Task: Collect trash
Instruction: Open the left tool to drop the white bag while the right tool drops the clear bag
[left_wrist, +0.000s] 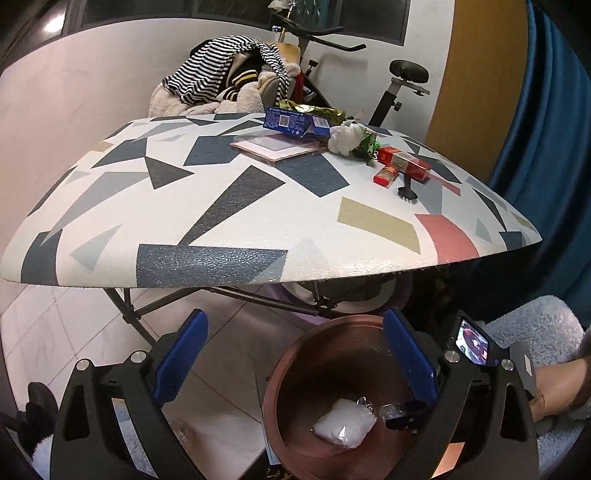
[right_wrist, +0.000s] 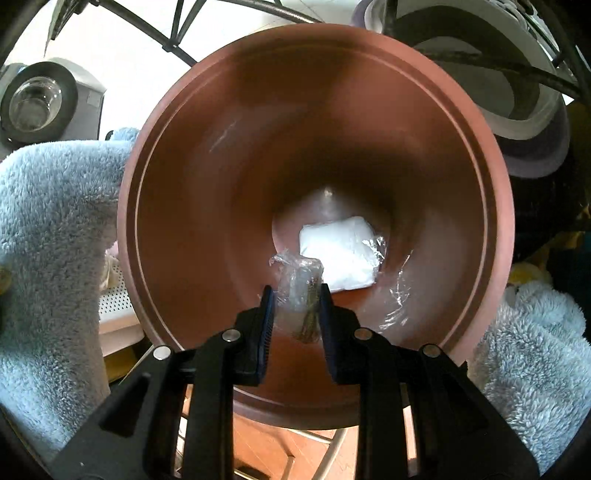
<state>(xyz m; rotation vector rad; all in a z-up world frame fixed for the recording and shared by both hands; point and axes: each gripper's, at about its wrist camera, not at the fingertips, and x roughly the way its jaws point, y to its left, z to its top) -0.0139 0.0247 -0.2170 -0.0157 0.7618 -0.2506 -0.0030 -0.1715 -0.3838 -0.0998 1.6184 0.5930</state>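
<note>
My left gripper (left_wrist: 295, 354) hangs open and empty over the near edge of a brown round bin (left_wrist: 295, 354). A white plastic packet (left_wrist: 345, 424) lies at the bin's bottom. Reaching down into the bin, my right gripper (right_wrist: 295, 295) is shut on a crumpled clear plastic wrapper (right_wrist: 297, 275) with something dark inside. The same packet (right_wrist: 340, 251) shows below it, inside the bin's brown wall (right_wrist: 221, 184). On the patterned table (left_wrist: 221, 206) beyond lie a blue box (left_wrist: 291, 122), a white tissue wad (left_wrist: 345, 136), a green wrapper (left_wrist: 367, 146), a red pack (left_wrist: 404, 162), a red lighter (left_wrist: 386, 175) and a black fork (left_wrist: 406, 190).
A pink flat box (left_wrist: 280, 147) lies on the table. Behind it stand a chair piled with clothes (left_wrist: 229, 77) and an exercise bike (left_wrist: 402, 81). The table's metal legs (left_wrist: 129, 306) stand left of the bin. Fluffy blue fabric (right_wrist: 55, 221) flanks the bin.
</note>
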